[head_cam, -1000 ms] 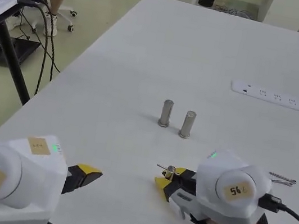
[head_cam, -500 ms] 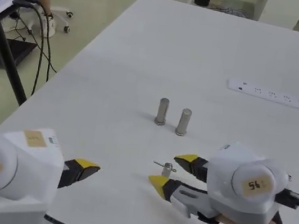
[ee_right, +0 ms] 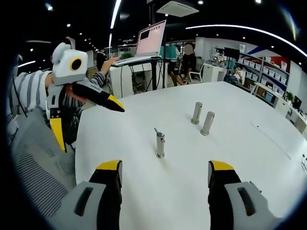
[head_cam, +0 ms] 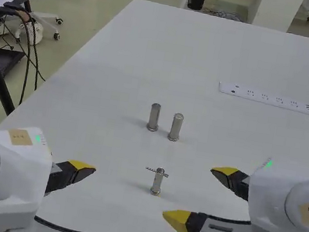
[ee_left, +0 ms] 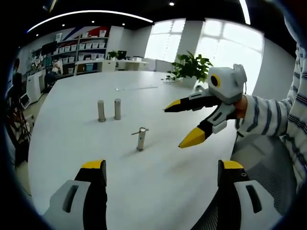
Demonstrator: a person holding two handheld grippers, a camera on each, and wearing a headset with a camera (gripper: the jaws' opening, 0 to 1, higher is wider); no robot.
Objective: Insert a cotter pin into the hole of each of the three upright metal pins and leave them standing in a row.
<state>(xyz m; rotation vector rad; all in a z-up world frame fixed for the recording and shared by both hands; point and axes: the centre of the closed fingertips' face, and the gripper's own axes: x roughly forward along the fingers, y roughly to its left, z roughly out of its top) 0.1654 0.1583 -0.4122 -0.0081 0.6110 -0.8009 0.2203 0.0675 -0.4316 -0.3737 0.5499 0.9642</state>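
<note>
Beside near metal pin (head_cam: pixel 157 181): left tongs (ee_left: pixel 162 165), right tongs (head_cam: pixel 195 193) wide open, empty.

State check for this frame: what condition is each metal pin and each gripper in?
Near pin: upright, cotter pin through its top, standing apart from the other two.
Left rear pin: upright, no cotter pin.
Right rear pin: upright, no cotter pin.
Left gripper: open, empty.
Right gripper: open, empty.

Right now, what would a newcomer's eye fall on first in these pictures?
One upright metal pin stands alone on the white table, a cotter pin through its top. Two bare pins stand side by side behind it. The right gripper, open, hangs to its right.
</note>
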